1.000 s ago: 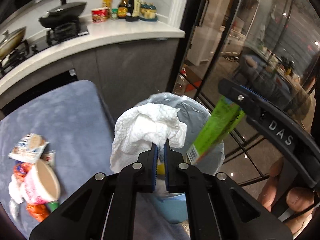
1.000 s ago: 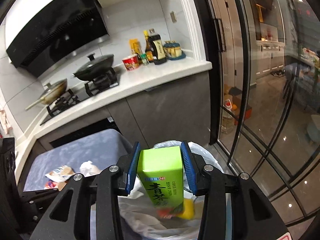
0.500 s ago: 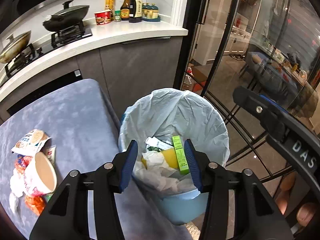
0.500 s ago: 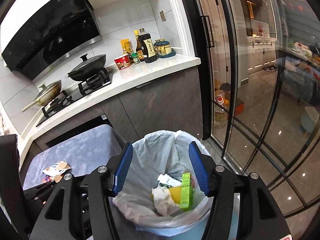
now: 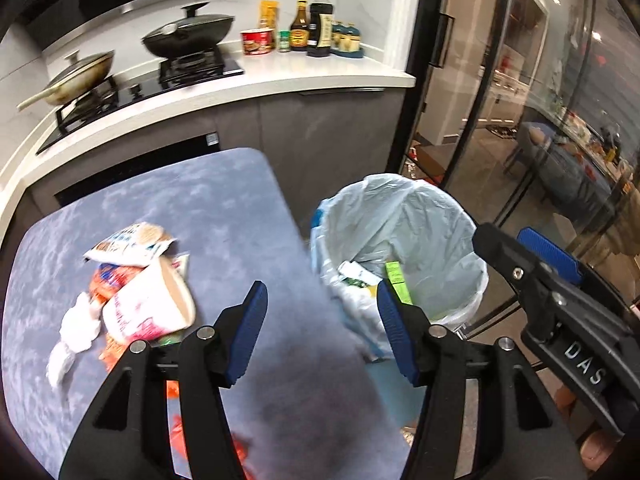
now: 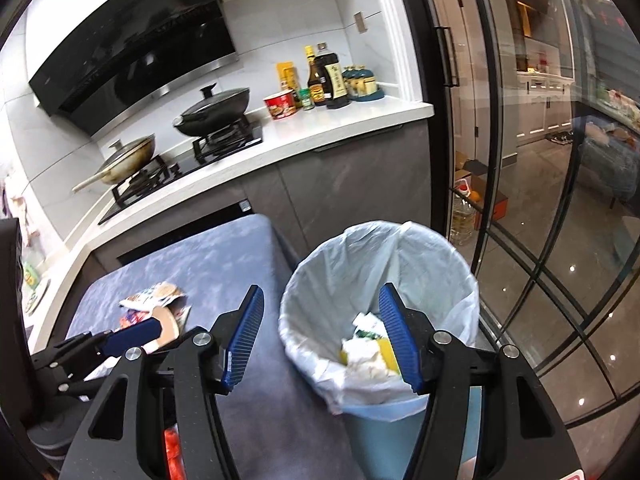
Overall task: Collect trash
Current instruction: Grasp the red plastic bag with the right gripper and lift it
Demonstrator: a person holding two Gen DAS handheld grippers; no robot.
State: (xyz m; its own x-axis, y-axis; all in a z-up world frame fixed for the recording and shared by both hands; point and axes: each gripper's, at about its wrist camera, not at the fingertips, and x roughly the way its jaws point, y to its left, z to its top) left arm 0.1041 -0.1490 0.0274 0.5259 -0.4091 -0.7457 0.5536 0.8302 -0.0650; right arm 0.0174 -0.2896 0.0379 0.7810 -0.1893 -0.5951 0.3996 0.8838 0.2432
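A blue bin with a pale plastic liner (image 5: 404, 216) (image 6: 360, 256) stands beside the blue-grey table (image 5: 224, 204) (image 6: 224, 256). Inside lie a green carton (image 5: 396, 276), white tissue (image 6: 364, 356) and other scraps. On the table's left sits a trash pile: a pink paper cup (image 5: 148, 308) (image 6: 166, 322), a snack wrapper (image 5: 128, 240) (image 6: 154, 294), white tissue (image 5: 78, 328) and orange wrappers. My left gripper (image 5: 322, 332) is open and empty over the table's edge between the pile and the bin. My right gripper (image 6: 322, 336) is open and empty above the bin's left rim; it also shows at the right of the left wrist view.
A kitchen counter (image 5: 288, 76) with a stove, two pans (image 6: 212, 112) and bottles (image 6: 324, 80) runs behind the table. Black-framed glass doors (image 6: 520, 200) stand right of the bin. Red scraps (image 6: 174, 452) lie on the table's near edge.
Both grippers opened and dropped the tissue and the green carton into the bin. The left gripper has since swung left toward the table.
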